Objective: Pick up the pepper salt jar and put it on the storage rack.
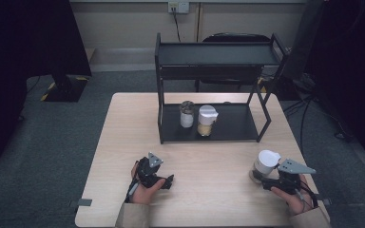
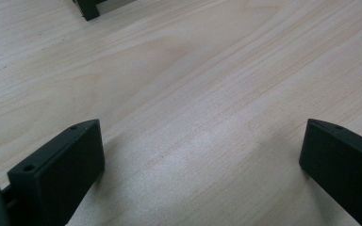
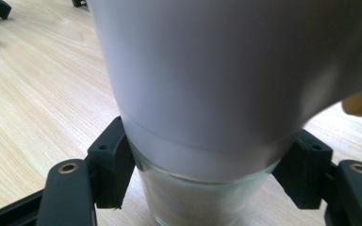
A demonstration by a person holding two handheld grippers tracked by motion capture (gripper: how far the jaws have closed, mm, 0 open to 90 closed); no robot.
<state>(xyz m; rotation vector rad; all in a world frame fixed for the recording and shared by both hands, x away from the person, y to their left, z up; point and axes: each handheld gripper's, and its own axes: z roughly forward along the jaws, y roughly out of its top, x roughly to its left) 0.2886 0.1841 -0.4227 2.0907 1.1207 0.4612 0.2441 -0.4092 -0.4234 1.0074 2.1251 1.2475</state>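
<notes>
A glass jar with a tall white lid stands on the wooden table near its right front corner. My right gripper is shut on it. In the right gripper view the two black pads press on the glass just below the white lid of the jar. My left gripper rests low over the table at the front left. Its jaws stand wide open, and between them lies bare wood.
A black two-level rack stands at the back of the table. On its lower shelf are a small jar with a dark lid and a white-lidded jar of tan contents. A dark chair stands behind the rack.
</notes>
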